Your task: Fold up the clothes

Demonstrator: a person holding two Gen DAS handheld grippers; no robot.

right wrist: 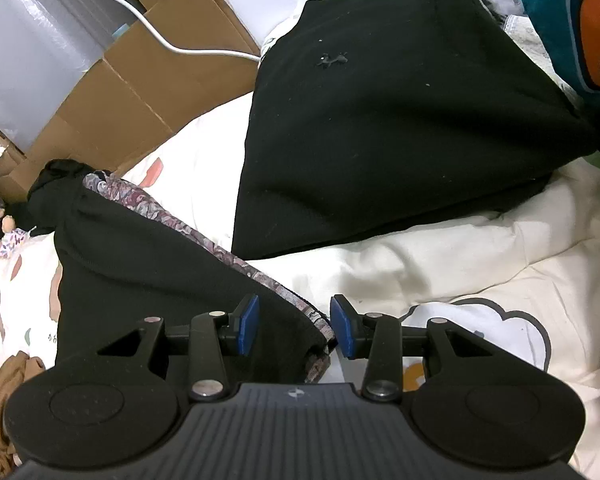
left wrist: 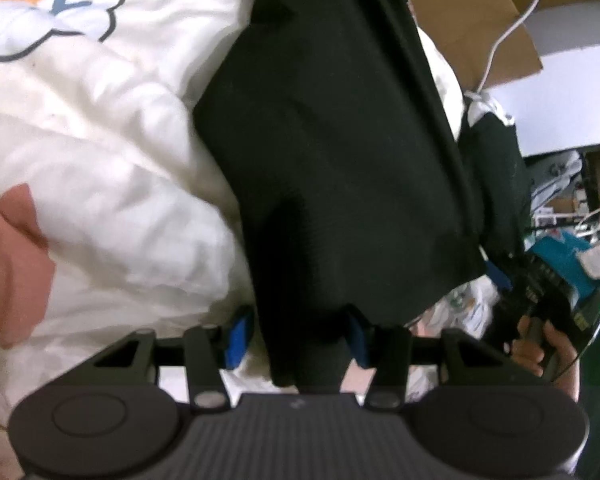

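A black garment [left wrist: 332,140] hangs in front of my left gripper [left wrist: 298,334]. Its lower edge lies between the blue pads [left wrist: 240,336], which stand apart around it. In the right wrist view the black garment [right wrist: 400,128] lies spread on the white quilt [right wrist: 480,248]. A corner of it, with a floral-patterned band [right wrist: 236,260], runs down between my right gripper's [right wrist: 296,328] blue pads [right wrist: 250,322], which stand apart. The other gripper, held by a hand, shows in the left wrist view [left wrist: 548,300] at the right.
The white quilt [left wrist: 100,160] has cloud and pink prints. Cardboard boxes [right wrist: 140,92] and a white cable [right wrist: 204,50] lie beyond the bed edge. A brown cloth [right wrist: 4,392] and a small doll [right wrist: 4,232] sit at the left. A teal printed fabric [right wrist: 580,20] is at top right.
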